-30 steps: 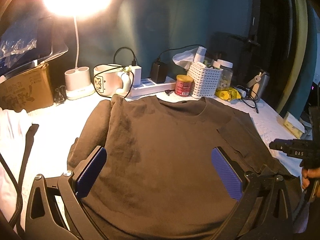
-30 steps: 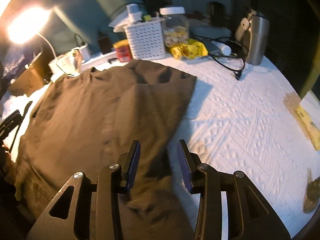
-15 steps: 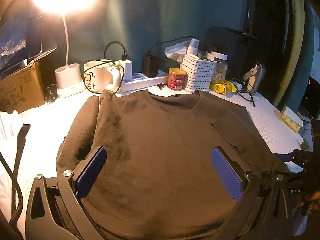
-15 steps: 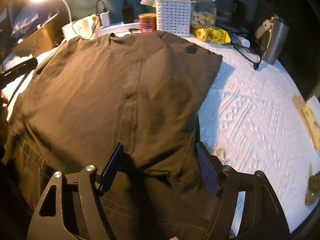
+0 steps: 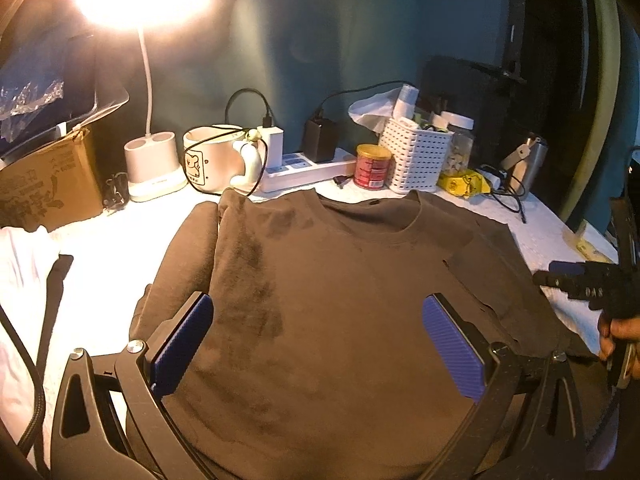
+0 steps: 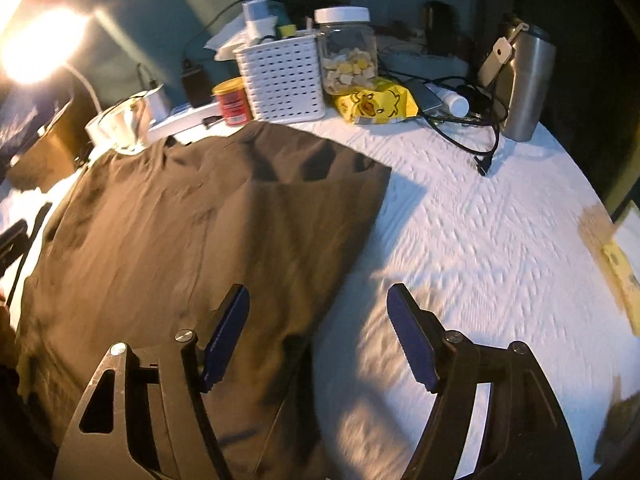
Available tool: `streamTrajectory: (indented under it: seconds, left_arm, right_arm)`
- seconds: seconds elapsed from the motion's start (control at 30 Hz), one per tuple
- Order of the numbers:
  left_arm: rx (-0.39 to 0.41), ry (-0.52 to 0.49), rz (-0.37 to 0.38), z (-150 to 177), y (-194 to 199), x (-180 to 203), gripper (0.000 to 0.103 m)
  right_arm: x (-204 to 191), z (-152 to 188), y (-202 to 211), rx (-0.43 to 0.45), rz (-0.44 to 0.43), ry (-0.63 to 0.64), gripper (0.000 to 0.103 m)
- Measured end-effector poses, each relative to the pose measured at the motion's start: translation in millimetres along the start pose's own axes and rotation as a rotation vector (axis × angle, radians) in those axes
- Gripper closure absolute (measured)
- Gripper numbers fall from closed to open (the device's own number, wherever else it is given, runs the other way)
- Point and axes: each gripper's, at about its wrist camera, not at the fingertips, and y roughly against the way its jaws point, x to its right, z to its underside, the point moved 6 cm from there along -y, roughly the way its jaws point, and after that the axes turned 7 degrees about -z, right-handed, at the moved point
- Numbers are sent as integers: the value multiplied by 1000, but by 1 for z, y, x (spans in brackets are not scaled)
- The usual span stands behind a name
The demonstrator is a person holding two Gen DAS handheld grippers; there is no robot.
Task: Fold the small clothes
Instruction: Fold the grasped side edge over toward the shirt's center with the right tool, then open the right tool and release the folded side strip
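A dark brown T-shirt [image 5: 340, 280] lies flat on the white cloth [image 6: 480, 240], neck toward the back and both sleeves folded inward. My left gripper [image 5: 316, 304] hovers open over the shirt's lower front, with its blue pads [image 5: 180, 344] wide apart and pinching nothing. My right gripper [image 6: 316, 292] hangs over the shirt's [image 6: 180, 240] right side edge. Its jaws stand wide and are closing slightly, one pad over cloth and the other over bare table, with nothing pinched between them. In the left wrist view the right gripper [image 5: 560, 276] shows at the right edge, held by a hand [image 5: 618, 332].
Along the back stand a lit desk lamp [image 5: 150, 160], a mug [image 5: 212, 160], a power strip [image 5: 304, 168], a red can [image 5: 372, 166], a white basket [image 6: 284, 80], a snack jar [image 6: 348, 48], a yellow packet [image 6: 376, 102], cables [image 6: 472, 136] and a steel flask [image 6: 524, 88]. A cardboard box [image 5: 44, 184] sits at the left.
The right gripper's jaws went from half shut to wide. It pushed in over the shirt's lower right part, then drew back to the shirt's right edge. The left gripper stayed put.
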Motion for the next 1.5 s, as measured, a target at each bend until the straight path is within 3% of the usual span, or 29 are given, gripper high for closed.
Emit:
streamTrajectory:
  seconds: [0.1,0.3,0.33,0.4,0.47,0.57,0.7,1.0,1.3,1.33,1.4,1.47,1.5]
  left_arm:
    - [-11,3,-12,-1,-8,-2,0]
    - [-26,16,-33,-5,-22,-7,0]
    - [-29,16,-35,-5,-24,-7,0]
    - [-37,17,-37,-5,-29,-8,0]
    - [-45,18,-37,-4,-34,-8,0]
    - [-58,14,-38,-3,-40,-7,0]
    - [-66,5,-35,-4,-45,-4,0]
    - [-69,-1,-55,-6,-48,-4,0]
    - [-56,5,-78,-9,-40,-17,0]
    - [-55,5,-81,-9,-39,-19,0]
    - [-39,4,-95,-11,-32,-26,0]
    - [-25,7,-104,-12,-26,-33,0]
    - [-21,10,-105,-12,-24,-37,0]
  right_arm:
    - [9,-11,-13,-13,-19,-42,40]
    - [24,-28,-32,-22,-33,-75,41]
    - [25,-30,-34,-22,-39,-71,45]
    - [27,-31,-43,-32,-43,-64,67]
    - [27,-32,-46,-18,-52,-63,71]
    - [27,-34,-48,-10,-78,-55,89]
    - [32,-44,-46,15,-87,-59,97]
    - [61,-74,-46,53,48,14,99]
    - [51,-69,-38,39,77,20,98]
    - [48,-68,-35,41,84,20,96]
    - [42,-65,-28,42,83,19,77]
    - [34,-62,-21,48,79,18,66]
    - [30,-60,-18,51,78,19,66]
